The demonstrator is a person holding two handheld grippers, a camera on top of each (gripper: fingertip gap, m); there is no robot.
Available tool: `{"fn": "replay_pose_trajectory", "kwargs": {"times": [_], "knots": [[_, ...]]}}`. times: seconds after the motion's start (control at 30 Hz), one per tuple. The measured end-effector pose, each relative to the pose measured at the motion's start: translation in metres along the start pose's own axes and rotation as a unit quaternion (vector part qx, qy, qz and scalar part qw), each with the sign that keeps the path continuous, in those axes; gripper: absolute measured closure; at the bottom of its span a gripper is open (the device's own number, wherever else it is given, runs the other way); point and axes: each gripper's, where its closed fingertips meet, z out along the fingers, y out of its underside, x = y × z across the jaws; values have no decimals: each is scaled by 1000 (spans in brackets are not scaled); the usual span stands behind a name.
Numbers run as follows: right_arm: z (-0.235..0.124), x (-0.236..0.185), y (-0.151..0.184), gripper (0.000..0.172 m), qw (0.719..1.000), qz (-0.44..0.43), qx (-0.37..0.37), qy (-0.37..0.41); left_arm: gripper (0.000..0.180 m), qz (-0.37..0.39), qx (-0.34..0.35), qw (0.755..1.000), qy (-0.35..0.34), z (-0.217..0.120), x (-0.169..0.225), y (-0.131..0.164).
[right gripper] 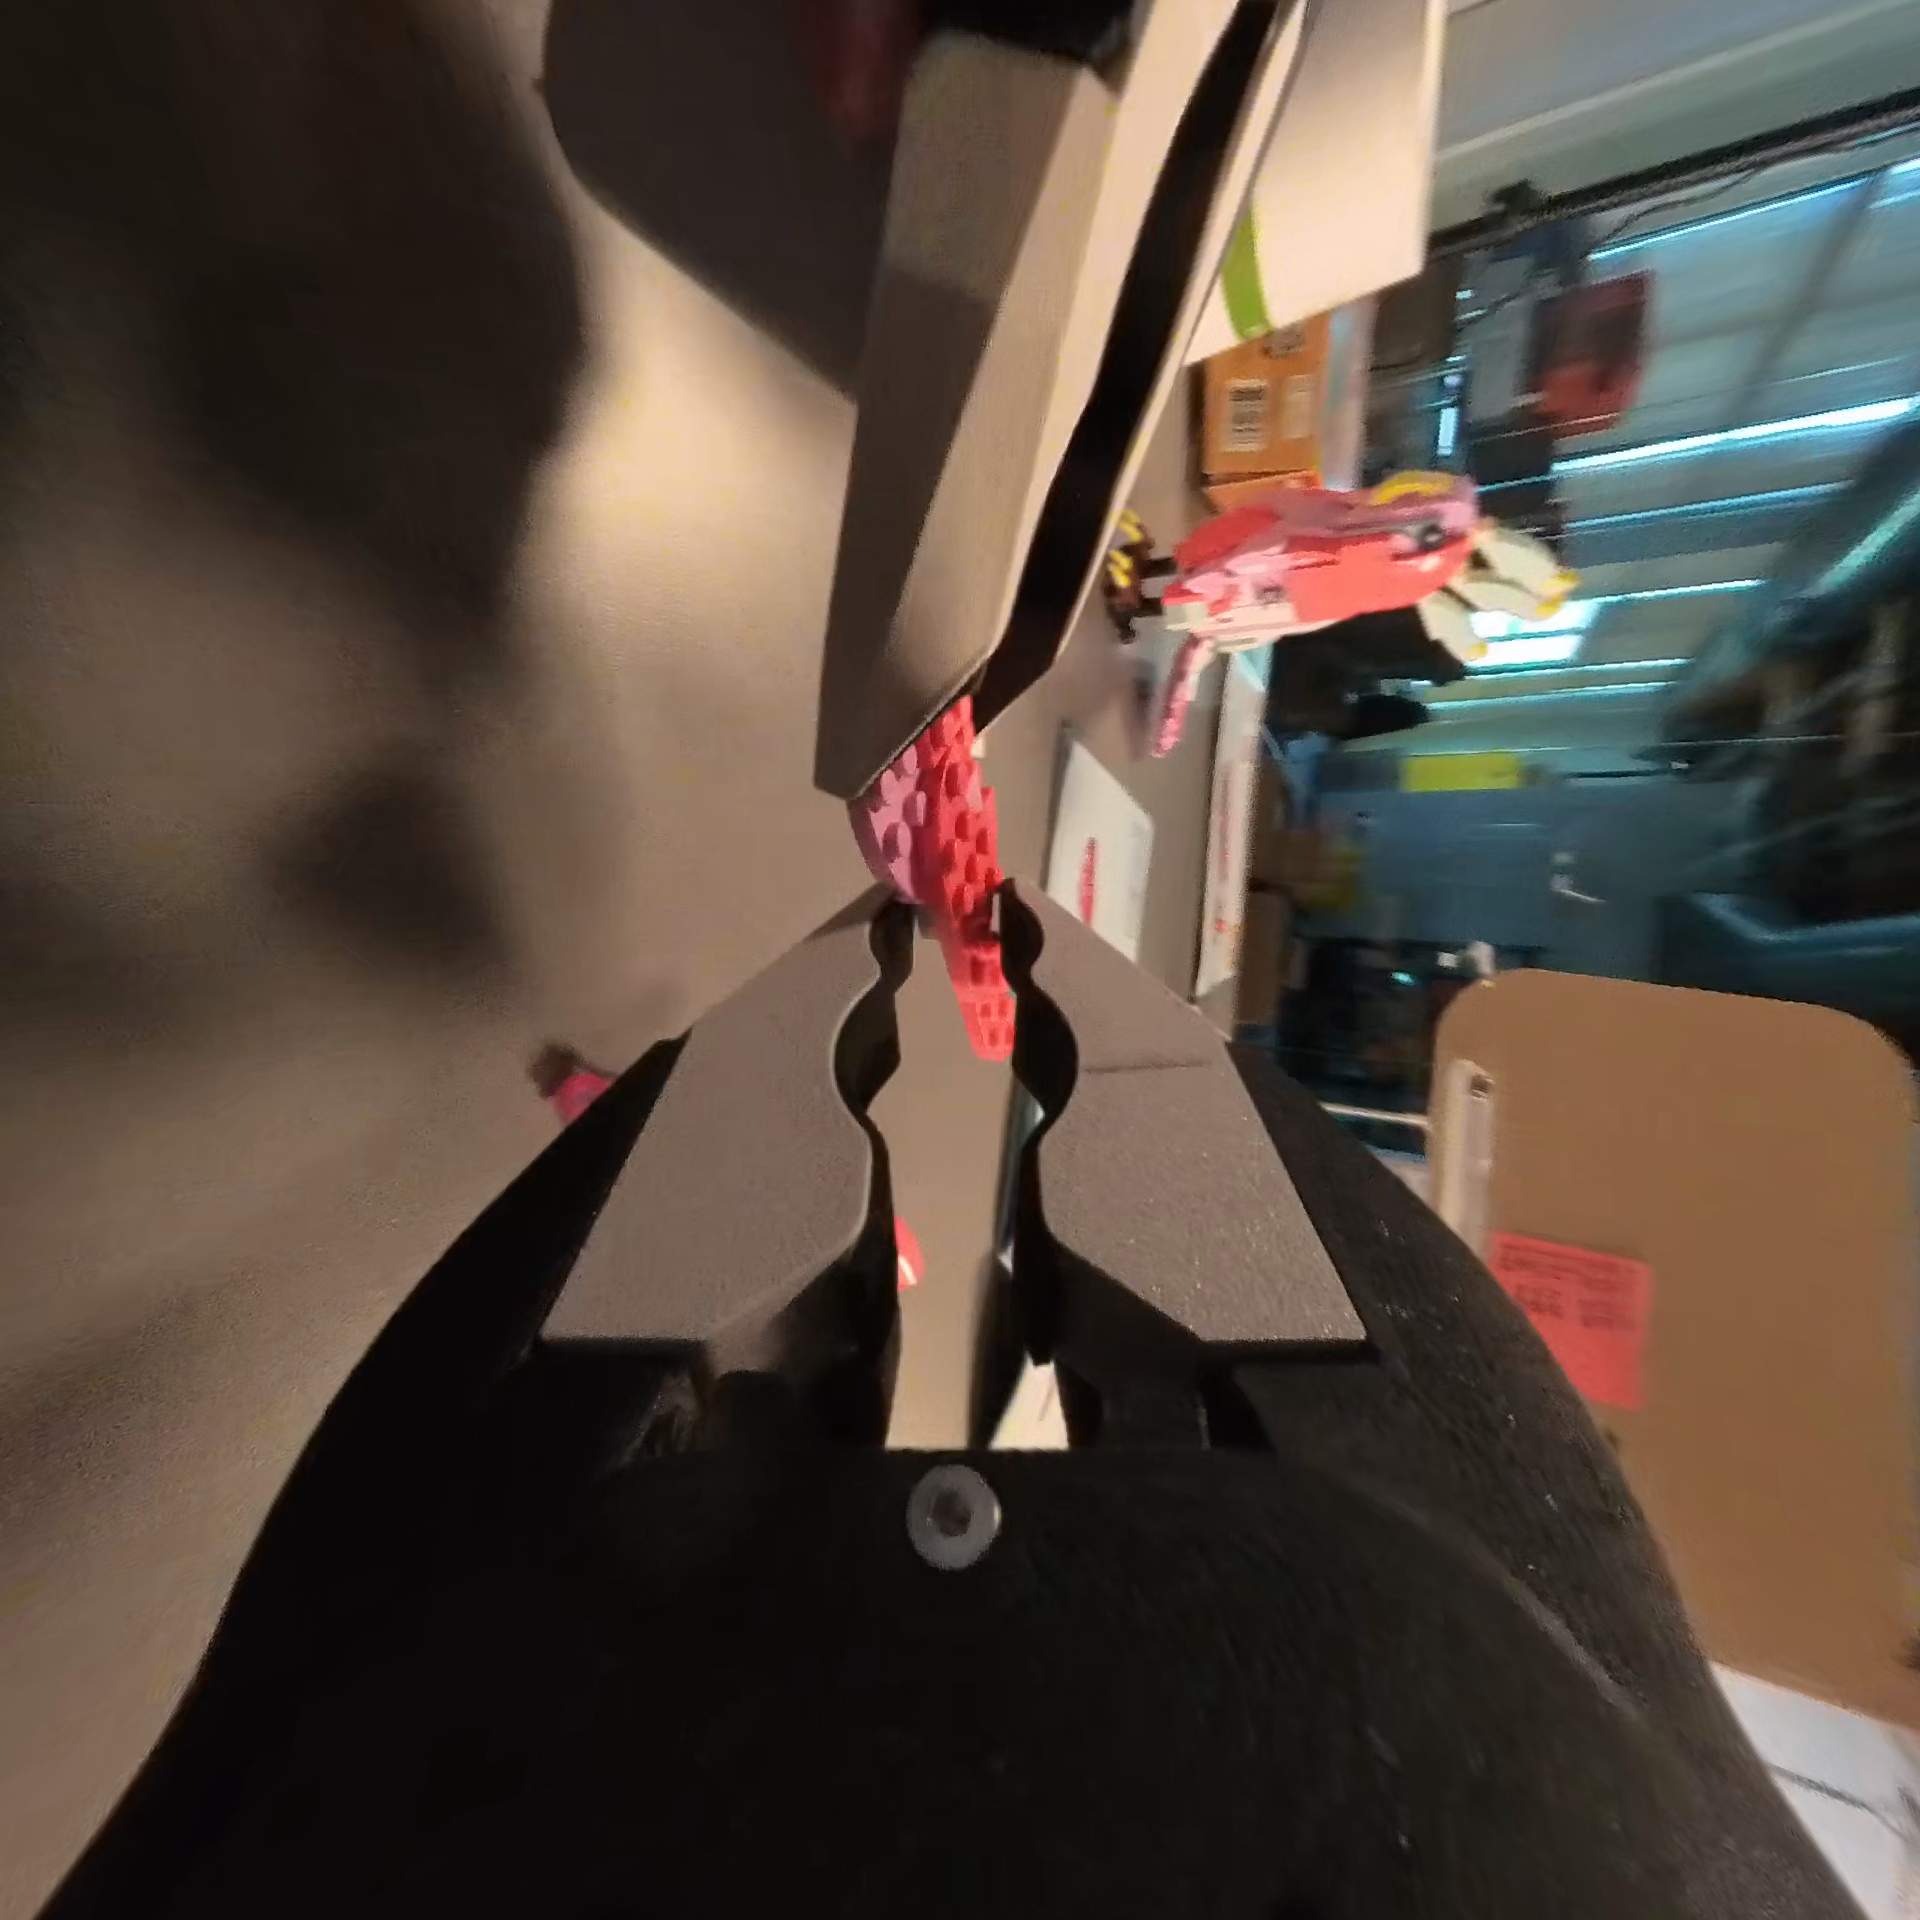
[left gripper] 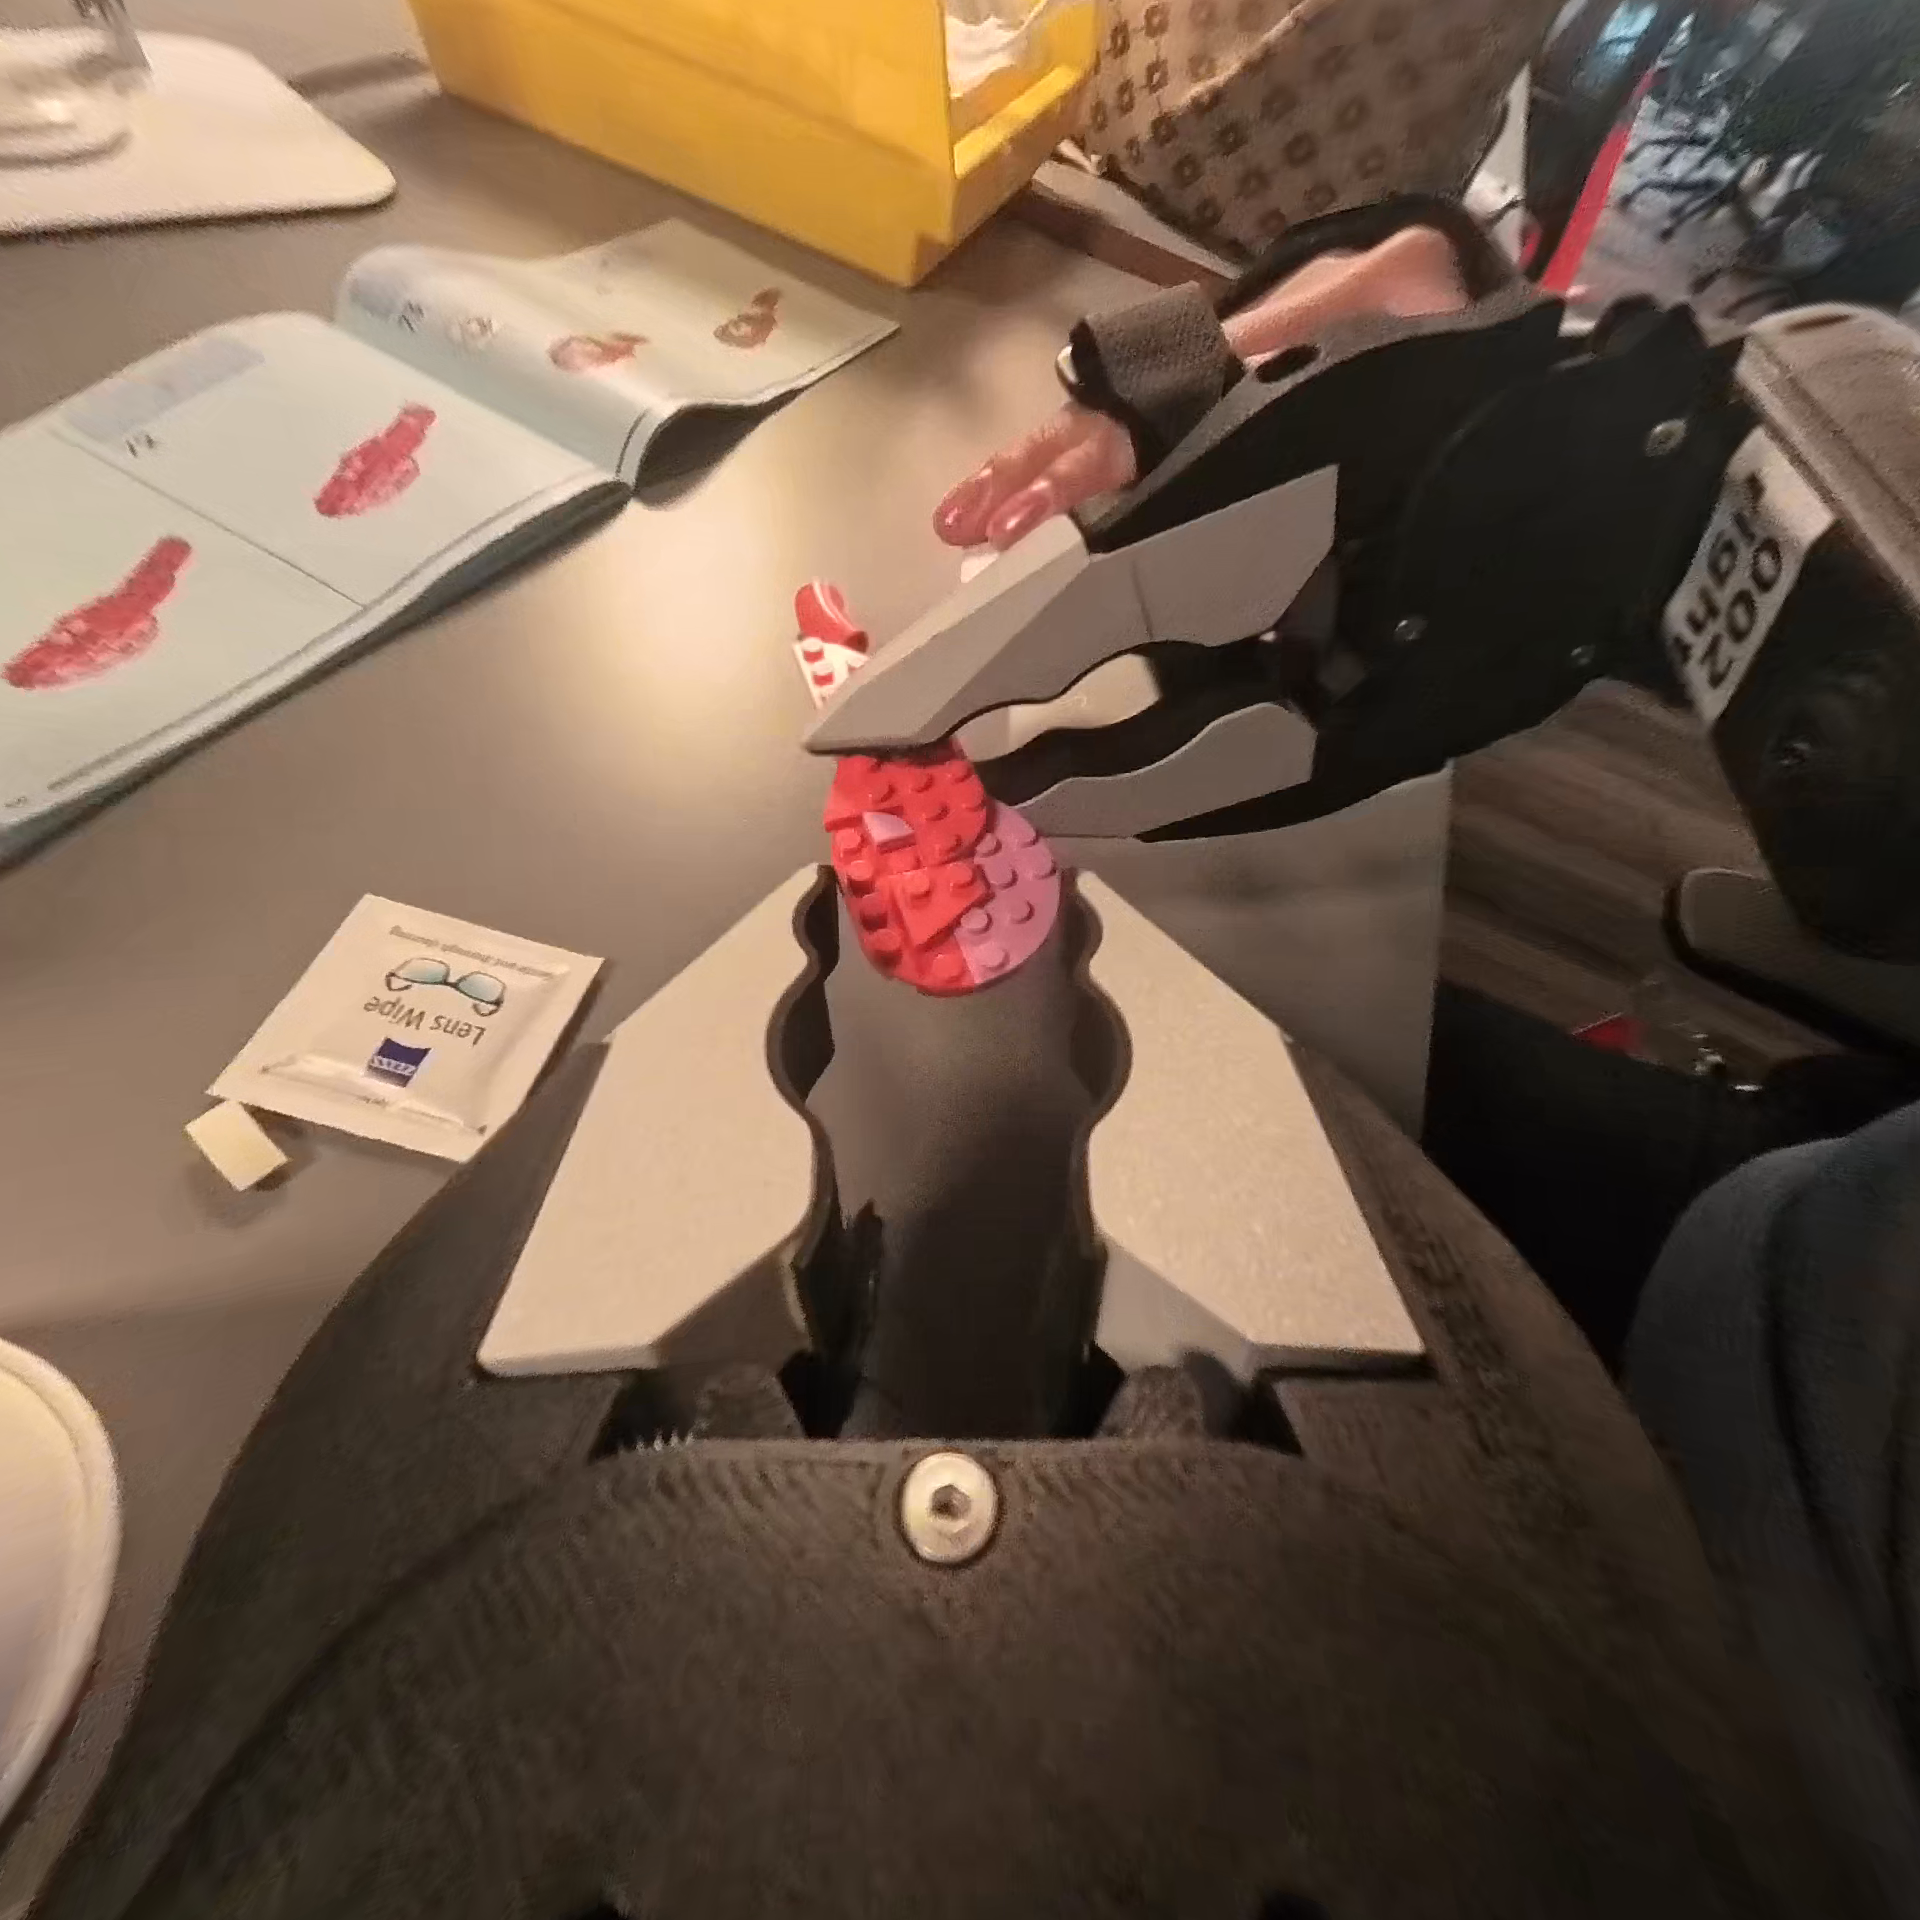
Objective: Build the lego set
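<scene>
A flat red and pink brick assembly [left gripper: 935, 883] is held up above the grey table [left gripper: 520, 790]. My left gripper [left gripper: 951, 904] is shut on its lower, rounded end, with both pads against its edges. My right gripper [left gripper: 914, 774] comes in from the right, and its two grey fingers close over the assembly's upper end. In the right wrist view the assembly [right gripper: 951, 842] runs between my right gripper's [right gripper: 951, 909] tips, with the red end against one pad. The left gripper [right gripper: 925, 748] clamps it from above.
A small red and white brick piece [left gripper: 826, 644] lies on the table behind the assembly. An open instruction booklet [left gripper: 312, 468], a white sachet [left gripper: 416, 1018], a yellow box [left gripper: 779, 104] and a white mat [left gripper: 187, 135] lie around. A brick-built red model [right gripper: 1330, 571] stands farther off.
</scene>
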Motion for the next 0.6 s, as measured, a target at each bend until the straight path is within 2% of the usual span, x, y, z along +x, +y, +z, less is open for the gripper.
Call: {"fn": "replay_pose_trajectory", "kwargs": {"times": [0.1,0.17,0.23,0.27,0.37,0.4,0.47,0.6], "knots": [[-4,2,10,159,998,-5,-53,21,134,98,-21,991,-84,-1,-5,9],[-9,2,13,160,997,-11,-68,36,125,190,-10,967,-172,-3,-13,8],[-11,1,14,160,996,-7,-74,43,124,288,18,924,-253,-8,-16,0],[-11,1,14,160,996,-7,-74,46,125,343,27,895,-286,-11,-15,-4],[-12,-1,13,160,996,-7,-71,47,136,495,15,797,-347,-11,-6,-9],[-12,-1,12,160,997,-5,-69,47,142,529,9,772,-352,-8,-4,-7],[-13,-1,10,160,997,-3,-63,49,152,567,-4,738,-364,-5,-3,-5],[-13,1,8,160,997,3,-62,55,169,595,-16,701,-392,-6,-6,-7]]}}
